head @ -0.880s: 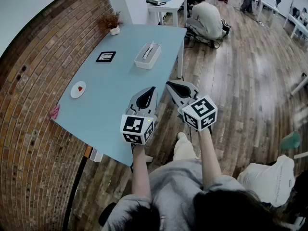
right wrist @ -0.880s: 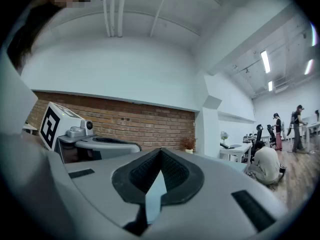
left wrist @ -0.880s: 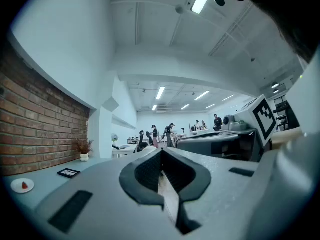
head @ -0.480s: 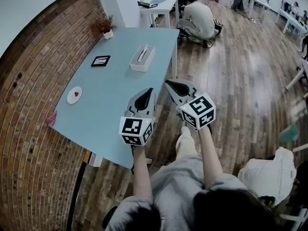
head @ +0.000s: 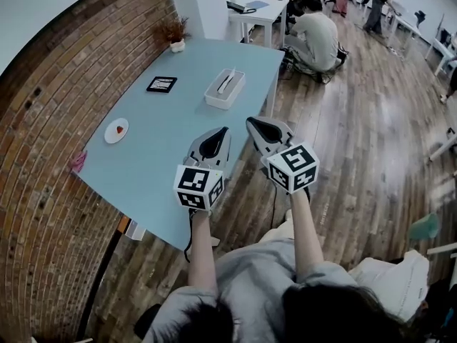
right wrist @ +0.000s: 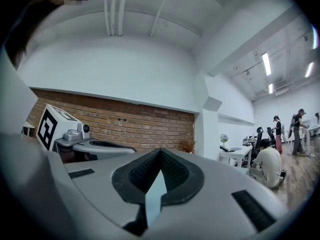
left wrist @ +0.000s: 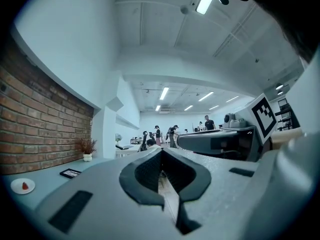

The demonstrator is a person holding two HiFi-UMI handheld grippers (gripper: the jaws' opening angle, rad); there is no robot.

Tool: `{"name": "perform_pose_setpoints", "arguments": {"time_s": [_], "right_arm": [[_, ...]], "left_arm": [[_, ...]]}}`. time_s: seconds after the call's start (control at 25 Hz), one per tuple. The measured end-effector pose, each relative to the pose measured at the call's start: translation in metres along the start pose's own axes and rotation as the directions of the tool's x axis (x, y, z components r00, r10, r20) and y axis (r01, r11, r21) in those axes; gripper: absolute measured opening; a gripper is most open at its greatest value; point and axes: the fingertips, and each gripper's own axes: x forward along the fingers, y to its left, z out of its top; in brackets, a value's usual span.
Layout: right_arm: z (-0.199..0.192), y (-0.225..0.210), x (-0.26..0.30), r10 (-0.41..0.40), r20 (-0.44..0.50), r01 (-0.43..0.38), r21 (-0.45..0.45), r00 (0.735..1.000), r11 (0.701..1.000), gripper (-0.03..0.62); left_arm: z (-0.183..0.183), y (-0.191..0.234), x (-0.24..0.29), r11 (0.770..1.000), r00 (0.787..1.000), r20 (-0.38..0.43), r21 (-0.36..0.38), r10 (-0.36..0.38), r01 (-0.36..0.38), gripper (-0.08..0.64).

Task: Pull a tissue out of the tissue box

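Nearest, the left gripper [head: 226, 130] and right gripper [head: 250, 123] hang level side by side at the blue table's [head: 157, 170] edge, both with jaws pressed together on nothing. Farther off, at twelve o'clock from them, the tissue box [head: 223, 91] sits on the table, a tissue [head: 230, 75] poking up

From the centre of the table [head: 164, 156], the tissue box [head: 224, 89] lies at one o'clock, frame [head: 161, 84] at eleven, plate [head: 116, 131] at nine, plant [head: 176, 34] at twelve.
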Motion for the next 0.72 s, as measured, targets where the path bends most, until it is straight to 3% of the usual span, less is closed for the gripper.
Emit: {"name": "perform_pose_setpoints", "arguments": {"time_s": [0.4, 0.72], "right_arm": [[-0.012, -0.078, 0.022, -0.003, -0.001, 0.003, 0.055, 1.000, 0.998, -0.002], [-0.014, -0.134, 0.047, 0.091, -0.032, -0.090, 0.036, 0.995, 0.995, -0.002]], "left_arm": [[-0.017, 0.003, 0.066, 0.999, 0.998, -0.049, -0.023, 0.032, -0.033, 0.003], [-0.021, 0.011, 0.127, 0.989, 0.994, -0.045, -0.102, 0.103, -0.107, 0.003]]}}
